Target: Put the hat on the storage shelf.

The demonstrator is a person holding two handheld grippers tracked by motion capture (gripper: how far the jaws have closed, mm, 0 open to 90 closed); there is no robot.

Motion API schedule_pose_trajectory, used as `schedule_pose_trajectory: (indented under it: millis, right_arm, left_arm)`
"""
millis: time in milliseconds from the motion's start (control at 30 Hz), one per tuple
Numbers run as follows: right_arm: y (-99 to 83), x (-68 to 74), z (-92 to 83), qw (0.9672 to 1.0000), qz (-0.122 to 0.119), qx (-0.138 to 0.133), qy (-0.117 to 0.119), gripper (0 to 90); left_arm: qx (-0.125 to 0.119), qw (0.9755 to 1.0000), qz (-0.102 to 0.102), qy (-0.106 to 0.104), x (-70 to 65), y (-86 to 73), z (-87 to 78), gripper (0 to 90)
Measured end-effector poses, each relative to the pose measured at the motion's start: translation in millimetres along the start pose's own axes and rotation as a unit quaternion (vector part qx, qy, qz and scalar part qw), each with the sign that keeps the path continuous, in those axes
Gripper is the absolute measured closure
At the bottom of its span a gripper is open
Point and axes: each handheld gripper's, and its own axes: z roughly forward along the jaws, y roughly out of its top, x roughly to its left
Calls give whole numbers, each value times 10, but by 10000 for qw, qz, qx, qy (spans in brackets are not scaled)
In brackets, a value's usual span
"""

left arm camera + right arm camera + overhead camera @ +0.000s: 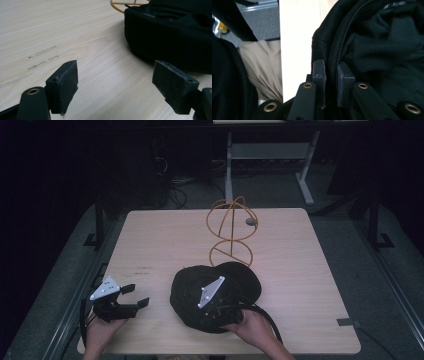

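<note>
A black hat (187,287) lies crown-down on the near middle of the wooden table (310,270), its inside facing up. My right gripper (216,314) sits over its near side, and in the right gripper view it (331,82) is shut on the hat's (382,45) stitched rim, one pad on each side. My left gripper (137,295) rests near the table's front left corner, open, with bare wood between its pads (117,80). In the left gripper view the hat (170,35) lies just beyond the right-hand pad, apart from it.
An orange wire stand (231,227) of rings stands upright just behind the hat; its base ring (122,5) shows in the left gripper view. The table's near edge and the person's tan trousers (262,67) are close by the right gripper. Desk legs and cables lie on the floor beyond.
</note>
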Motion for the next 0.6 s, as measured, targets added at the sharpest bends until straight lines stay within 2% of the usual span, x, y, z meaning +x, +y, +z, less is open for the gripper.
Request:
schedule_pose_trajectory:
  millis: [33,267,367,500,600]
  right_arm:
    - [16,3,-52,9999,41,-106,10,795]
    - [79,-17,-183,9995,16,-325,60,796]
    - [152,-44,-308,9983,45,-563,158,795]
    - [218,-58,-399,9975,28,-687,185,796]
    - [319,-83,-521,9953,53,-910,314,795]
  left_arm:
    - [-5,10000,12,-18,-5,5,3,201]
    - [-123,9998,41,-156,-59,45,10,201]
    - [-207,9994,93,-254,-102,72,8,200]
    - [-331,9985,61,-428,-157,107,21,196]
    - [-367,9978,162,-530,-202,143,19,192]
